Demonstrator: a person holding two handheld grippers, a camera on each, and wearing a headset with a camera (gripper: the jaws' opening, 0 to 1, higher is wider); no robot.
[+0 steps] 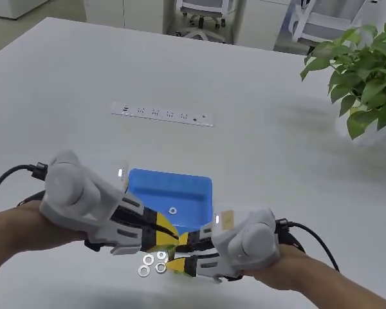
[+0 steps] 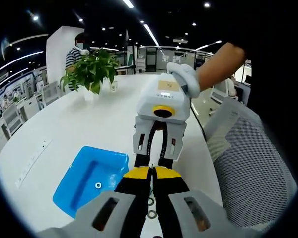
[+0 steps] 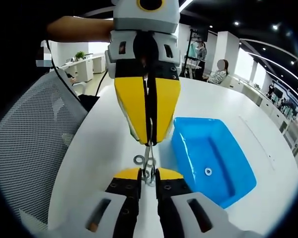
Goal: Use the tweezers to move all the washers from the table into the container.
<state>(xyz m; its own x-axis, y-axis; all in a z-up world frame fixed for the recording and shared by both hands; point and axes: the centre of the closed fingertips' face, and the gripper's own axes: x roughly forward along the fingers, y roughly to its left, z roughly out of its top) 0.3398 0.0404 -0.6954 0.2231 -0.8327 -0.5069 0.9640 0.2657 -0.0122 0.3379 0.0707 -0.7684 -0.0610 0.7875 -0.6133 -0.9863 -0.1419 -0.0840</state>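
Note:
Silver tweezers stick out from between the yellow jaws of my left gripper, which is shut on them. Their lower end sits between the narrow-set jaws of my right gripper, which faces the left one tip to tip. Loose washers lie on the white table just under the two grippers, and one washer lies beside the tweezers. The blue container stands right behind them with a single washer inside. The left gripper view looks along my shut left gripper at the right gripper's fingers.
A long power strip is set into the table further back. A potted plant stands at the far right. Office chairs are beyond the far edge, and a mesh chair is close to the near edge.

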